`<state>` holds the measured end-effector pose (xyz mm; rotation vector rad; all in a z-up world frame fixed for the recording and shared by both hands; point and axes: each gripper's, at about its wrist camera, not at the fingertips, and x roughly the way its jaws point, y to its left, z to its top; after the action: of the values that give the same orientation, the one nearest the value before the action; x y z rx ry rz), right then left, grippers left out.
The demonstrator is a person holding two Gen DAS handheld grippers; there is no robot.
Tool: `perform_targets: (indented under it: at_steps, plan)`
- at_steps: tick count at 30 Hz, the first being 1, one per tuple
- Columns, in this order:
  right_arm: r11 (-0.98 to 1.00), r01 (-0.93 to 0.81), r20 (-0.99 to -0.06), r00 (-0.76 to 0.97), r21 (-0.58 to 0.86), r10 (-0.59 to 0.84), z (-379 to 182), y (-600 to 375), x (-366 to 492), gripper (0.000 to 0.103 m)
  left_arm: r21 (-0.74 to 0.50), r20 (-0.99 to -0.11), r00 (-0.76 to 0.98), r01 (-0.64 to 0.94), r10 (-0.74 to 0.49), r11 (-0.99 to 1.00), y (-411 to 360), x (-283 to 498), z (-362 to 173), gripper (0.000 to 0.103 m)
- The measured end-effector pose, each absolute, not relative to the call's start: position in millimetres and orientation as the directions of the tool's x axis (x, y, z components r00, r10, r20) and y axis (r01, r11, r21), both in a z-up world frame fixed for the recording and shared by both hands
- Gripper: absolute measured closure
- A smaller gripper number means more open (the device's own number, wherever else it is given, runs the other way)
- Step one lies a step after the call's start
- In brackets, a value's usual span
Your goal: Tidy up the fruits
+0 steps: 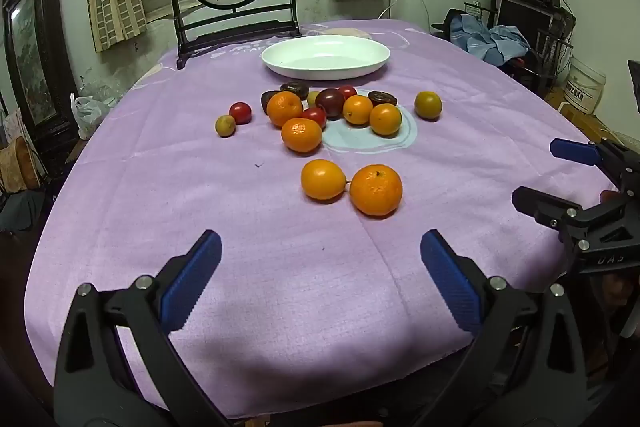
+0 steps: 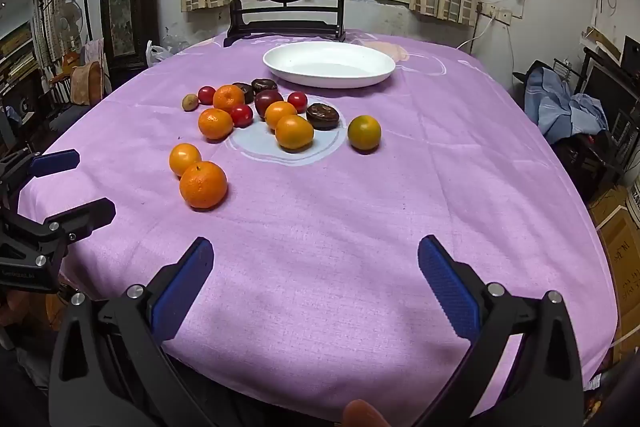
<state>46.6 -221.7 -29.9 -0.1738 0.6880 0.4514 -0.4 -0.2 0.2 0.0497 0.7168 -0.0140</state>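
Both the left gripper (image 1: 320, 269) and right gripper (image 2: 316, 273) hover with jaws wide apart, holding nothing. The nearest orange (image 1: 376, 190) sits at frame centre in the left view, just above those jaws, touching a second orange (image 1: 323, 179). The white dish (image 1: 326, 57) waits empty, higher up.

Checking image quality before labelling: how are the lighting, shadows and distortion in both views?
Left wrist view: strong fisheye bending, dark vignetted corners, a soft shadow on the tablecloth near the left gripper, fruit sharp. Right wrist view: the same curved edges, a similar shadow by the right gripper, mild glare in the plate.
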Motion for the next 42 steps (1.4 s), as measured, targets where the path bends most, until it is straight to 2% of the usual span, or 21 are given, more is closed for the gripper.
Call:
perform_targets:
  at_steps: [42]
  plan:
    - [0.886, -0.463, -0.659, 0.676, -0.030, 0.331, -31.4, -216.4, 46.7, 0.001, 0.039, -0.666, 0.746, 0.012, 0.017, 0.999, 4.5, 2.0, -5.4, 0.002]
